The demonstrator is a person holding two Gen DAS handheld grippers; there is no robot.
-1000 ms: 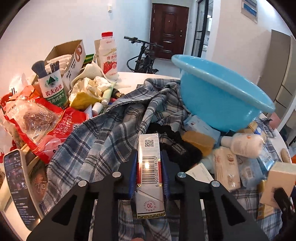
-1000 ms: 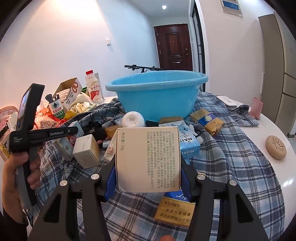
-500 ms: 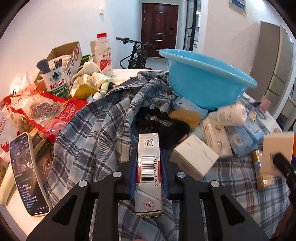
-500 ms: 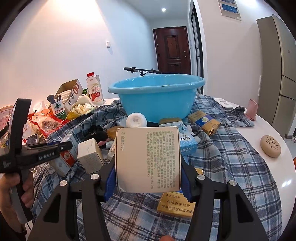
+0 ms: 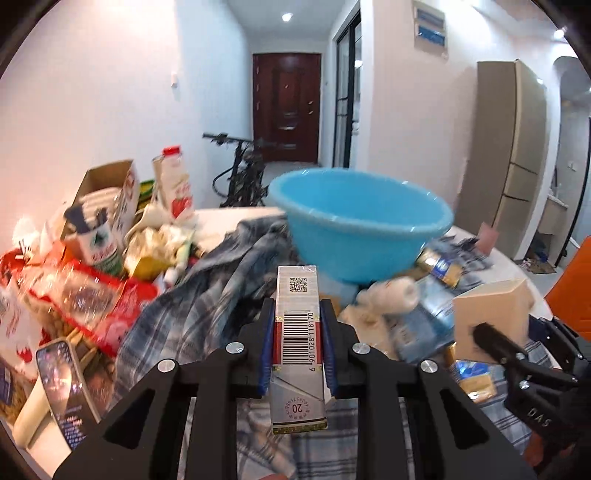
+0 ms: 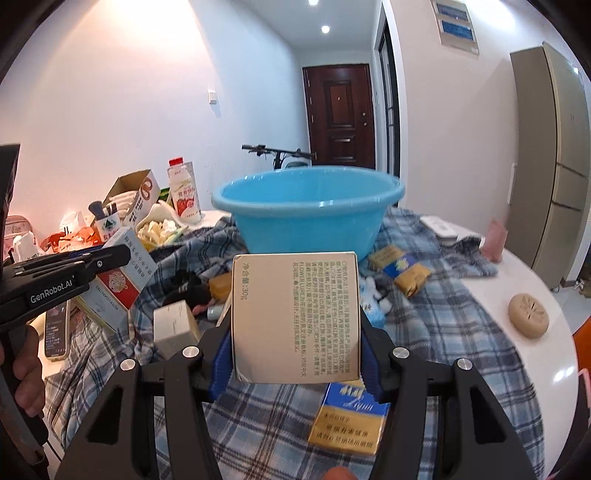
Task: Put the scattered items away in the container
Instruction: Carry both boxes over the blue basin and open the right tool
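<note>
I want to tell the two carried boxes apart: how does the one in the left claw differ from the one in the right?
The cigarette pack in the left claw is narrow, white and red, with a barcode. The beige box in the right claw is wider, plain, with small print. Both are clamped, off the table, facing the blue basin.

The room is bright and evenly lit. Small round ceiling lights (image 6: 325,28) glow above the dark door (image 6: 338,114), and the white walls give a soft pinkish wash on the left. The blue basin (image 5: 360,229) and the clutter around it smear with motion blur in the left wrist view; in the right wrist view they are sharper. A glossy sheen sits on the white table (image 6: 554,373) right of the basin. Both views bulge, with black corners.
</note>
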